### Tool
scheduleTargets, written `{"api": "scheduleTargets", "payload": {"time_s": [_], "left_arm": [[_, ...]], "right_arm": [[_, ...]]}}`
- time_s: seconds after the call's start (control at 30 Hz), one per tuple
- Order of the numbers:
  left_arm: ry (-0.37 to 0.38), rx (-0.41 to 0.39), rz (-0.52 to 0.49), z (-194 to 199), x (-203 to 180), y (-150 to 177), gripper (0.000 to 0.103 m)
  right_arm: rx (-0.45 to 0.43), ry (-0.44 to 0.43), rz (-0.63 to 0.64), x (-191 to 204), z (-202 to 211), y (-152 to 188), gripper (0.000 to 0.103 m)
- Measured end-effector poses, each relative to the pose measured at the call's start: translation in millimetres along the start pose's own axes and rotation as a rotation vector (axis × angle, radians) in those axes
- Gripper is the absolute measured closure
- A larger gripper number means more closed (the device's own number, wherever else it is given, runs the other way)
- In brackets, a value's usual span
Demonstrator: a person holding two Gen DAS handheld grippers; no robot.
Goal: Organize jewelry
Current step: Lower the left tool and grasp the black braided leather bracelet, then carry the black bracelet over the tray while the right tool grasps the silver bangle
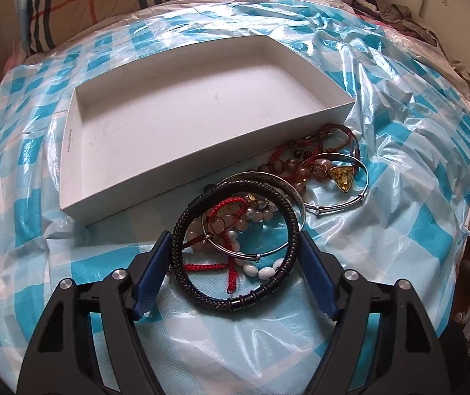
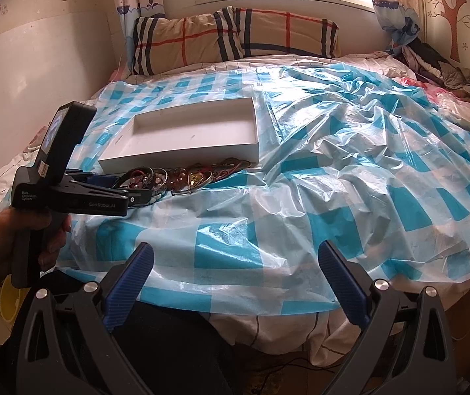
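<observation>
A pile of jewelry (image 1: 277, 181) lies on a blue-and-white checked plastic sheet, just in front of an empty white box (image 1: 202, 115). My left gripper (image 1: 235, 240) is open; its blue fingers straddle a black braided bracelet (image 1: 208, 283) without closing on it. Inside that ring lie a red cord bracelet (image 1: 231, 210), a thin silver bangle (image 1: 251, 250) and pale beads. Further right is a silver bangle with a yellow stone (image 1: 340, 177). In the right wrist view the box (image 2: 185, 138), the jewelry (image 2: 188, 174) and the left gripper (image 2: 142, 194) show far left. My right gripper (image 2: 235, 256) is open and empty over the bed's front edge.
Plaid pillows (image 2: 235, 39) lie at the head of the bed under a window. Crumpled clothes (image 2: 438, 65) are heaped at the far right. The plastic sheet (image 2: 350, 151) is wrinkled and raised to the right of the box. A wall runs along the left side.
</observation>
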State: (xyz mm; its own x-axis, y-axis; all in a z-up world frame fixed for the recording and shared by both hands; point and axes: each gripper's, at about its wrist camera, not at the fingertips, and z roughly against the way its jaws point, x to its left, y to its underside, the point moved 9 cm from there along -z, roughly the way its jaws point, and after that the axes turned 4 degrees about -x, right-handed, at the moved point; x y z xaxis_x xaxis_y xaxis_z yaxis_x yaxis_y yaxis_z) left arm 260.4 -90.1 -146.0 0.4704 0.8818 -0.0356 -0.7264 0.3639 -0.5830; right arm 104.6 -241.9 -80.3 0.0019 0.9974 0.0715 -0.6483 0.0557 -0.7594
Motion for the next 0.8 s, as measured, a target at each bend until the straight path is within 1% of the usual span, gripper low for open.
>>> {"api": "scheduleTargets", "payload": {"time_s": [0.17,0.3,0.4,0.57,0.7,0.8], "left_arm": [[0.018,-0.026,0.029,13.3,1.6,-1.2,0.037],[0.011,-0.063,0.071,37.8,12.7,1.3,0.037],[-0.01,-0.081,0.108,55.3,27.4,7.4,0.037],[-0.043,-0.092,0.162,72.4,49.4,21.8,0.037],[-0.054,-0.105,0.183,79.9,59.9,24.8,0.036],[-0.054,-0.116,0.186,81.9,63.4,21.8,0.036]], "right_arm": [[-0.014,-0.005,0.025,3.9,0.9,-4.8,0.007],[-0.027,-0.041,0.104,15.8,-4.1,-12.4,0.007],[-0.031,-0.112,0.18,33.0,-14.5,-21.7,0.007],[-0.027,-0.274,0.301,71.2,-43.1,-39.0,0.007],[0.029,-0.388,0.382,97.4,-78.6,-43.9,0.007],[0.079,-0.428,0.435,109.9,-104.2,-45.0,0.009]]}}
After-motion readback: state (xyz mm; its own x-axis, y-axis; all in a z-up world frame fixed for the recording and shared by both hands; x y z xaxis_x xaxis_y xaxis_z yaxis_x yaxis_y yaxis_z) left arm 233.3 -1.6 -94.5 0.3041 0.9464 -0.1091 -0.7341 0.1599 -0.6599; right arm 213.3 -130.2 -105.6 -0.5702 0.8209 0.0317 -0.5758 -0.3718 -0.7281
